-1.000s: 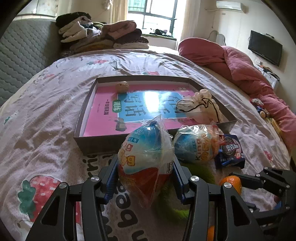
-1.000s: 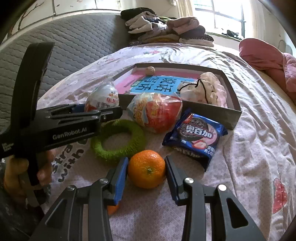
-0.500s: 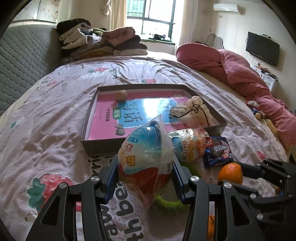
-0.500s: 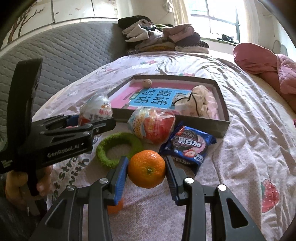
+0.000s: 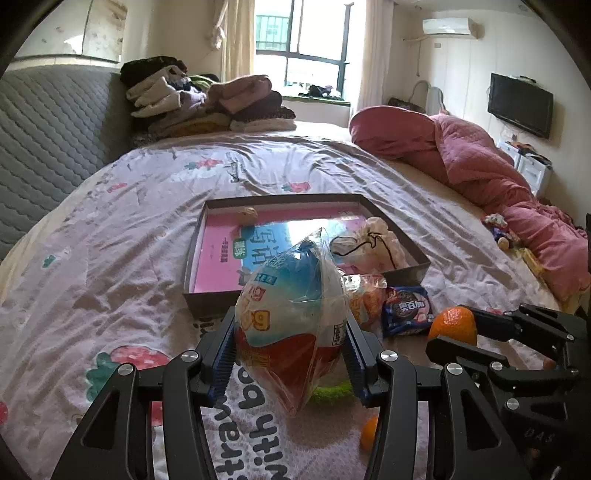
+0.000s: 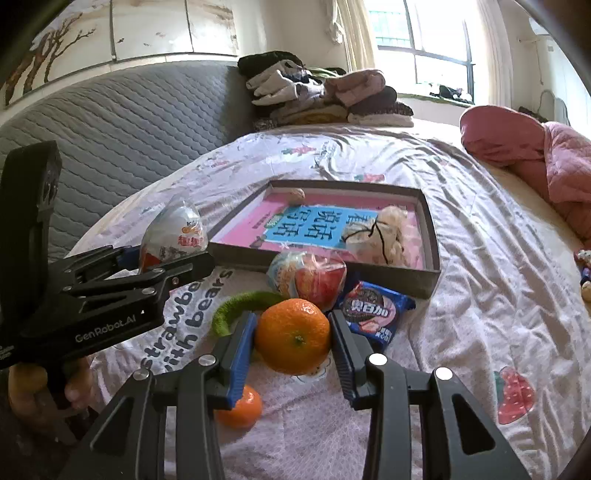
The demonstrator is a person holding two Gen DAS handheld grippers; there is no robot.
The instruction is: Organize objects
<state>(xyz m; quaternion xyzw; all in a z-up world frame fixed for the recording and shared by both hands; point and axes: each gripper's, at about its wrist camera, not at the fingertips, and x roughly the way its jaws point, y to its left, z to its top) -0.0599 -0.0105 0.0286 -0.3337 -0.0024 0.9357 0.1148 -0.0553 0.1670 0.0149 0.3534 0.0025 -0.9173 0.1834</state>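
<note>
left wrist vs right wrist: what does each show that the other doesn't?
Left wrist only: TV and air conditioner on the far wall.
Right wrist only: a hand gripping the left tongs' handle, and the tree mural above the headboard.
Both: left tongs shut on the wrapped egg, right tongs shut on the orange, box, cookie pack, second egg.

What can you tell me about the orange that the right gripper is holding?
The orange is a small round mandarin with bright, glossy, dimpled peel and a small dark navel dot facing the camera. It looks whole and unpeeled. The right gripper is shut on it, blue pads pressing its left and right sides, holding it clear above the strawberry-print bedsheet. In the left wrist view it shows side-on. Nothing but the pads seems to touch it.
</note>
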